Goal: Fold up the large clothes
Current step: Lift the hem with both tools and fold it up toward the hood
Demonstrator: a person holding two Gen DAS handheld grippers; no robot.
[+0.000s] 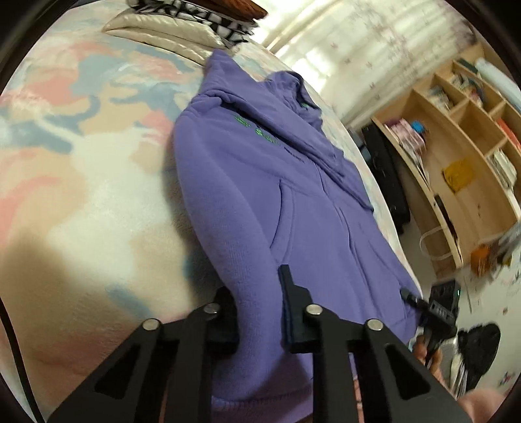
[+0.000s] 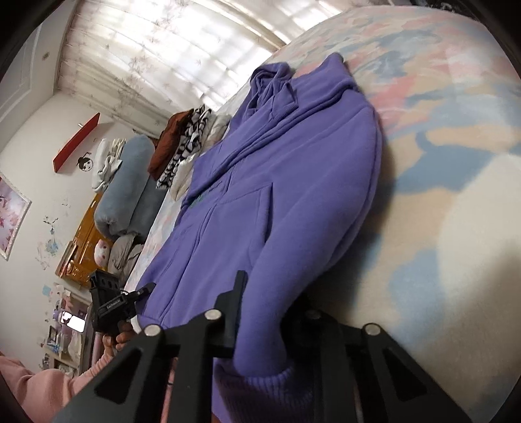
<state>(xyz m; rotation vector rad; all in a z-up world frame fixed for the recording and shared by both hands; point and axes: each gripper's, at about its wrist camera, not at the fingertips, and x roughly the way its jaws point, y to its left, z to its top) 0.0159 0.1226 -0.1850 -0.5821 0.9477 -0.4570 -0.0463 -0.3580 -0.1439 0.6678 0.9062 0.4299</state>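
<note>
A purple hoodie [image 1: 260,182] lies front up on a bed with a pastel patterned blanket [image 1: 81,146], sleeves folded in, hood at the far end. My left gripper [image 1: 257,312] is shut on the hoodie's bottom hem at one corner; fabric sits between its fingers. My right gripper [image 2: 270,312] is shut on the hem at the other corner of the hoodie [image 2: 276,182]. Each gripper shows in the other's view, the right one [image 1: 436,309] and the left one [image 2: 110,302], at the hem's opposite side.
Folded clothes [image 1: 182,22] are stacked at the far end of the bed. A wooden shelf unit [image 1: 456,156] stands beside the bed. Pillows and bolsters [image 2: 127,195] lie along the other side. Curtained windows [image 2: 162,48] are behind.
</note>
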